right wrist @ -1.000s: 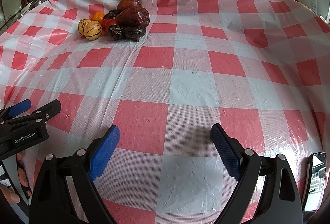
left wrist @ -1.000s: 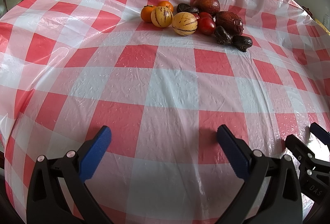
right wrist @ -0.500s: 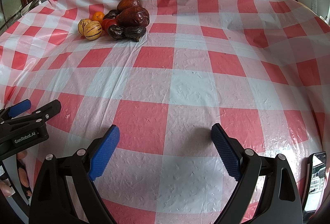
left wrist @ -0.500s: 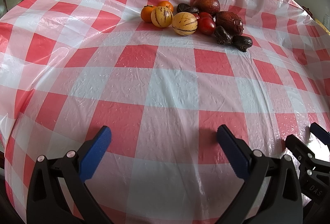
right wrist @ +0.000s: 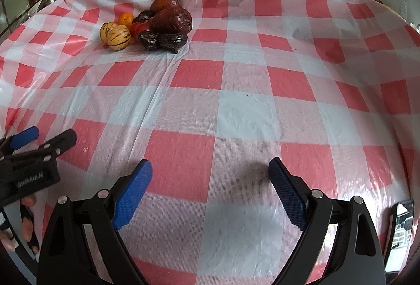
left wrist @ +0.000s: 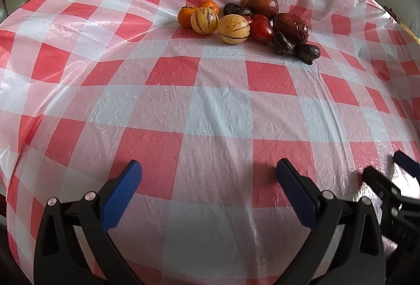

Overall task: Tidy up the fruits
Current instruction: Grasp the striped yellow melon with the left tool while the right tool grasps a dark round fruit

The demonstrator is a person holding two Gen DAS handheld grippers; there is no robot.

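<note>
My left gripper [left wrist: 208, 189] and right gripper [right wrist: 210, 186] hover spread wide, holding nothing, over the counter [left wrist: 210, 111], well apart from the fruit pile [left wrist: 246, 24].

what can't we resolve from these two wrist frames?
- Orange fruit, right wrist view: one shows; a second is hidden behind the striped yellow fruit.
- Red fruit, right wrist view: mostly covered by the wrinkled dark fruit; count unclear.
- Right gripper, left wrist view: blurred, cut by the frame edge.
- No sorting container visible.

Clustered fruits [left wrist: 244, 22] on far tablecloth
</note>
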